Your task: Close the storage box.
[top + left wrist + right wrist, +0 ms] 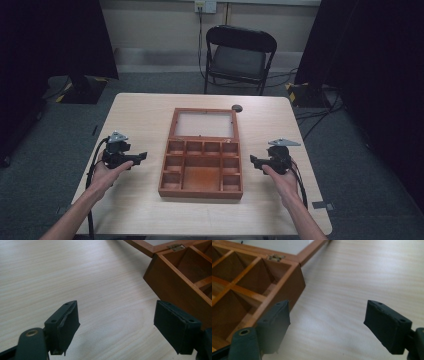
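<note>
We find the left gripper (131,159) at nine o'clock of the wooden box (202,155), jaws released, empty. The box sits mid-table (140,210), lid (204,123) flat at twelve. The right gripper (260,162) at three likewise gapes. Risk: a jaw knocking the box wall shifts it. The gripper views alone reveal the hinge (275,257); the high view a chair (240,55).

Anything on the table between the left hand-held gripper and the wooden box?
Nothing: bare tabletop runs from the left hand-held gripper to the box. The high view shows the gap, and the left gripper view shows plain wood up to the box's wall.
</note>
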A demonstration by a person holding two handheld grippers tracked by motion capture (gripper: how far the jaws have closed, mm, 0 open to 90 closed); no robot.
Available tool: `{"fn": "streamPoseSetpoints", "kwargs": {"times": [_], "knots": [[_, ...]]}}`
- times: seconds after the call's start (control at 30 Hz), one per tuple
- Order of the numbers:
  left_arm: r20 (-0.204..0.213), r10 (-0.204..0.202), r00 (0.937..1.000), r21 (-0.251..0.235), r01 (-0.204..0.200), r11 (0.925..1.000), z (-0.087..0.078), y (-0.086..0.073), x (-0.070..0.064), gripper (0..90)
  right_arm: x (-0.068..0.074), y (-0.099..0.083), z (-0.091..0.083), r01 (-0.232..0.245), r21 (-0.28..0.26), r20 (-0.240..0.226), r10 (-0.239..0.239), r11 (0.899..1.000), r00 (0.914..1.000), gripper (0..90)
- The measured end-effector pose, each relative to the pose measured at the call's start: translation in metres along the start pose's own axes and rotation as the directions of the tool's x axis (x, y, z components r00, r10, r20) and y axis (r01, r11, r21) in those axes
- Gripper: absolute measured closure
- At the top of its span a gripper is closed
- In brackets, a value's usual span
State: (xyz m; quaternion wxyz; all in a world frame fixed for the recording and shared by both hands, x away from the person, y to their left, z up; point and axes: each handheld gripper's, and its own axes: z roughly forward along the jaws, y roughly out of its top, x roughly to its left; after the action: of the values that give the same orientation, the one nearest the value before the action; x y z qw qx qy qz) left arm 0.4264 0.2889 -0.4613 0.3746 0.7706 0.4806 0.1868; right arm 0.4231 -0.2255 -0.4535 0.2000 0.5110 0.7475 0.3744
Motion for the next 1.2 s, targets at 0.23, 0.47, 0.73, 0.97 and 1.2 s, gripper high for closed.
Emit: {"fn": "streamPoseSetpoints", "kwargs": {"times": [0.23, 0.47, 0.73, 0.97, 1.2], "knots": [[0.009, -0.039, 0.9992, 0.006, 0.039, 0.9992, 0.003, 0.009, 0.004, 20.5, 0.009, 0.02, 0.008, 0.03, 0.011, -0.051, -0.029, 1.0, 0.9983, 18.8], [0.009, -0.046, 0.9989, -0.01, 0.046, 0.9989, 0.015, 0.014, 0.0, 20.6, 0.016, 0.042, 0.022, 0.011, -0.002, -0.095, -0.011, 1.0, 0.9955, 18.6], [0.042, -0.046, 0.9981, -0.028, 0.047, 0.9985, 0.02, 0.04, -0.003, 20.9, 0.022, 0.06, 0.042, 0.033, 0.002, -0.111, -0.032, 0.999, 0.9933, 17.7], [0.066, -0.055, 0.9963, -0.045, 0.058, 0.9973, 0.034, 0.061, -0.005, 20.6, 0.025, 0.07, 0.053, 0.031, 0.0, -0.13, -0.031, 1.0, 0.991, 16.7], [0.085, -0.046, 0.9953, -0.041, 0.049, 0.998, 0.06, 0.08, -0.019, 20.6, 0.024, 0.083, 0.074, 0.006, -0.007, -0.147, -0.007, 1.0, 0.9891, 16.5]]}}
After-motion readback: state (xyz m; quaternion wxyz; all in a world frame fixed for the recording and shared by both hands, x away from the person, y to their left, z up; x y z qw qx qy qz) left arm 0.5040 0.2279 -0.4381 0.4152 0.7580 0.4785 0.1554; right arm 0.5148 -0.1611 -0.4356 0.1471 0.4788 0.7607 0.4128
